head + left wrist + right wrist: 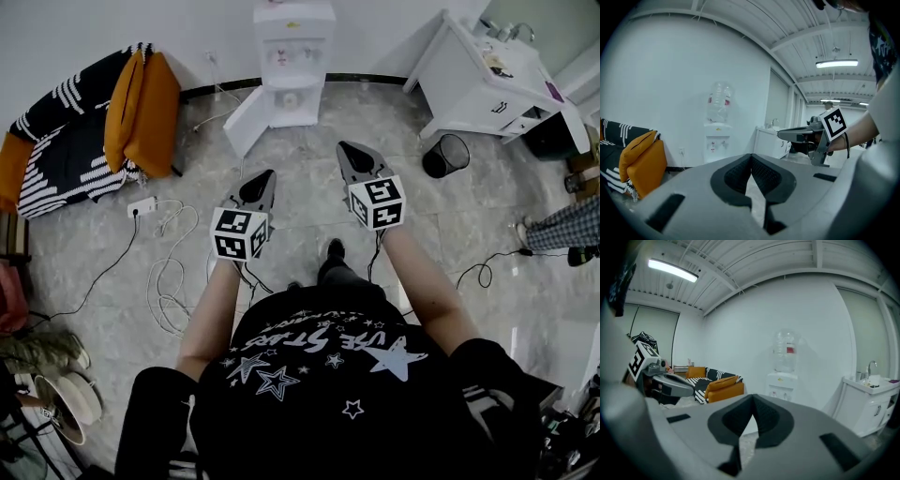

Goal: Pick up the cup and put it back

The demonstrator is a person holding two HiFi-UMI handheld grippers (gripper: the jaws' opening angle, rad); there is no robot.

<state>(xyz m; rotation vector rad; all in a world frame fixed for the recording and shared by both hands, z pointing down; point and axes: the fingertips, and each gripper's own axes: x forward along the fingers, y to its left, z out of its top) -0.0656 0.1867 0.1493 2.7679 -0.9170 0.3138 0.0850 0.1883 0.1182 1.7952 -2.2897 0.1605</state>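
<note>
Left gripper (pixel 262 180) and right gripper (pixel 349 152) side by side above grey tiled floor (pixel 394 122), pointing toward far water dispenser (pixel 292 56); sofa (pixel 84 131) far left, black bin (pixel 447 155) and white cabinet (pixel 478 84) far right.

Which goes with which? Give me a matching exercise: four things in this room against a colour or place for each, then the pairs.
1. water dispenser
2. cushion
3. wastebasket
4. power strip

A. black mesh
B. orange
C. upright against the wall
D. white, lying among loose cables

Pairs: 1-C, 2-B, 3-A, 4-D.
</note>
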